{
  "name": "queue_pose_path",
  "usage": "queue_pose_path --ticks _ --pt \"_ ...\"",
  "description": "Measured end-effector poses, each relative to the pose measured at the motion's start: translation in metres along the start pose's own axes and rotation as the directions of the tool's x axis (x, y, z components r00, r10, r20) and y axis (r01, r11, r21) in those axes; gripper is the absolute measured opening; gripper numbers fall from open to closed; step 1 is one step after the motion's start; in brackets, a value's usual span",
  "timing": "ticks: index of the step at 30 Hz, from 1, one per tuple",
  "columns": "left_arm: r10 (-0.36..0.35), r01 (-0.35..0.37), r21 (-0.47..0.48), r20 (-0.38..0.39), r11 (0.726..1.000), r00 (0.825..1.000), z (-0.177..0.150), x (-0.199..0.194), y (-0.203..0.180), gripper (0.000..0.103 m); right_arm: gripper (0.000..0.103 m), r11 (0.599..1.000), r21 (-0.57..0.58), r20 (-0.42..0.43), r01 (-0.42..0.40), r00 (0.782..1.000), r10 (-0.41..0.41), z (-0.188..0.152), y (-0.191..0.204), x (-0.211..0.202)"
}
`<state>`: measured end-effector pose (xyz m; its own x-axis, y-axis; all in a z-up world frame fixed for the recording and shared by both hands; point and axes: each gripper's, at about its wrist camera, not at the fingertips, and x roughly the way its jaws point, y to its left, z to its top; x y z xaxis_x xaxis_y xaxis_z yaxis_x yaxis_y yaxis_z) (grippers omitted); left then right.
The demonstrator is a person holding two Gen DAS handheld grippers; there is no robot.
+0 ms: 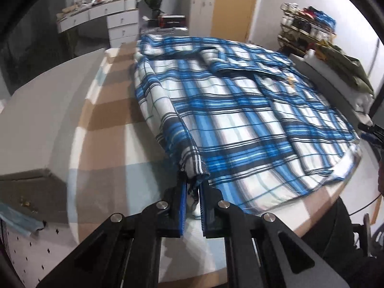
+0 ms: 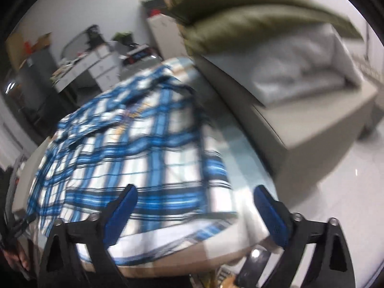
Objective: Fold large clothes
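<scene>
One blue, white and black plaid cotton shirt (image 1: 240, 110) is lying spread across the pastel checked worktop (image 1: 105, 110), its left edge already turned inward into a long roll. The left gripper (image 1: 193, 192) is pinching the near corner of that rolled edge, its blue pads pressed together on the cloth. The right gripper (image 2: 195, 206) is hanging spread above the shirt's near right hem, nothing between its pads (image 2: 271, 216).

The step in hand looks like the grasp for a side fold, one corner taken and the other not yet. Next, the right gripper probably needs to drop onto the hem and close, so both can carry the cloth together.

Count: one shirt, two grippers; beyond the shirt, one olive green padded jacket (image 2: 252, 16).
</scene>
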<state>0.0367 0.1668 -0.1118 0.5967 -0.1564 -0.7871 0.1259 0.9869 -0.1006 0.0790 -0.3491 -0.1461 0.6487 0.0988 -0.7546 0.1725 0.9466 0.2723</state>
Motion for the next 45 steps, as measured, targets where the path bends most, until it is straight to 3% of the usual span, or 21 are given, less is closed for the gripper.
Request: queue_pose_path --ticks 3,5,7,8,10,11,12,13,14,15,16,18,20,27,33,37,39,40,41,42,45 --pt "0.016 -0.016 -0.055 -0.006 0.998 1.0 0.002 0.005 0.014 0.006 0.085 0.998 0.058 -0.045 -0.023 0.999 0.025 0.0 -0.012 0.014" --pt "0.017 -0.019 -0.083 -0.016 0.996 1.0 0.004 0.01 0.02 0.015 0.08 0.999 0.032 -0.022 -0.019 1.0 0.02 0.0 -0.007 0.012" --pt "0.029 -0.031 -0.105 -0.028 0.994 0.999 0.004 0.015 0.023 0.033 0.073 1.0 0.007 -0.027 0.003 1.0 -0.003 -0.002 -0.001 0.013" --pt "0.027 -0.031 -0.106 -0.036 0.994 0.999 0.005 0.017 0.023 0.036 0.058 1.0 -0.013 -0.027 -0.006 1.0 0.006 -0.003 0.002 0.014" --pt "0.029 -0.031 -0.103 -0.025 0.994 0.999 0.006 0.019 0.023 0.037 0.041 0.998 -0.067 -0.032 0.013 0.999 -0.015 -0.004 0.011 0.016" --pt "0.034 -0.037 -0.105 -0.022 0.994 0.999 0.008 0.021 0.023 0.037 0.019 0.995 -0.1 -0.032 0.031 0.999 -0.035 -0.005 0.015 0.016" --pt "0.034 -0.036 -0.113 -0.022 0.993 0.999 0.009 0.022 0.024 0.037 0.005 0.993 -0.117 -0.039 0.028 0.999 -0.033 -0.005 0.017 0.019" --pt "0.03 -0.032 -0.123 -0.02 0.992 0.999 0.01 0.022 0.026 0.037 0.004 0.991 -0.135 -0.039 0.019 0.999 -0.025 -0.006 0.02 0.019" --pt "0.021 -0.024 -0.15 -0.018 0.988 1.0 0.013 0.023 0.03 0.037 0.004 0.989 -0.147 -0.023 0.033 0.999 -0.037 -0.007 0.021 0.017" --pt "0.018 -0.021 -0.165 -0.018 0.986 1.0 0.013 0.024 0.033 0.025 0.004 0.985 -0.166 0.001 0.044 0.999 -0.044 -0.006 0.022 0.013" --pt "0.01 -0.015 -0.182 -0.028 0.983 1.0 0.015 0.025 0.036 0.005 0.004 0.983 -0.175 0.021 0.049 0.999 -0.046 -0.005 0.021 0.007" --pt "-0.006 -0.001 -0.203 -0.034 0.979 0.999 0.014 0.024 0.041 0.005 0.003 0.977 -0.184 0.08 0.11 0.992 -0.096 -0.001 0.018 -0.004" --pt "0.026 -0.033 -0.191 -0.04 0.981 0.999 0.01 0.021 0.041 0.004 0.003 0.97 -0.186 0.119 0.153 0.984 -0.133 0.003 0.011 -0.014" --pt "0.051 -0.057 -0.179 -0.038 0.982 0.998 0.0 0.005 0.04 0.004 0.003 0.964 -0.179 0.112 0.196 0.978 -0.178 0.006 0.004 -0.013" --pt "0.014 -0.016 -0.134 -0.015 0.991 1.0 0.002 -0.01 0.031 0.004 0.004 0.978 -0.187 0.102 0.092 0.992 -0.074 0.007 0.009 -0.019" --pt "0.058 -0.056 -0.095 0.022 0.994 0.998 0.008 -0.006 0.029 0.004 0.007 0.99 -0.098 0.067 -0.102 0.992 0.109 0.007 0.001 -0.018" --pt "0.045 -0.041 -0.132 0.027 0.99 0.999 0.012 -0.004 0.037 0.013 0.012 0.977 -0.078 0.07 -0.198 0.976 0.204 0.006 0.003 -0.02" --pt "0.038 -0.034 -0.155 0.022 0.987 0.999 0.015 -0.001 0.042 0.032 0.023 0.973 -0.08 0.076 -0.218 0.972 0.224 0.006 0.005 -0.02" --pt "0.046 -0.042 -0.17 0.021 0.985 0.999 0.016 0.002 0.046 0.044 0.039 0.97 -0.087 0.081 -0.226 0.969 0.233 0.005 0.007 -0.018" --pt "0.062 -0.056 -0.186 0.028 0.981 0.998 0.017 0.003 0.048 0.057 0.046 0.972 -0.093 0.087 -0.215 0.971 0.223 0.004 0.008 -0.016" --pt "0.045 -0.041 -0.19 0.015 0.981 0.999 0.017 0.01 0.051 0.057 0.049 0.984 -0.071 0.053 -0.164 0.984 0.168 0.003 0.007 -0.004"
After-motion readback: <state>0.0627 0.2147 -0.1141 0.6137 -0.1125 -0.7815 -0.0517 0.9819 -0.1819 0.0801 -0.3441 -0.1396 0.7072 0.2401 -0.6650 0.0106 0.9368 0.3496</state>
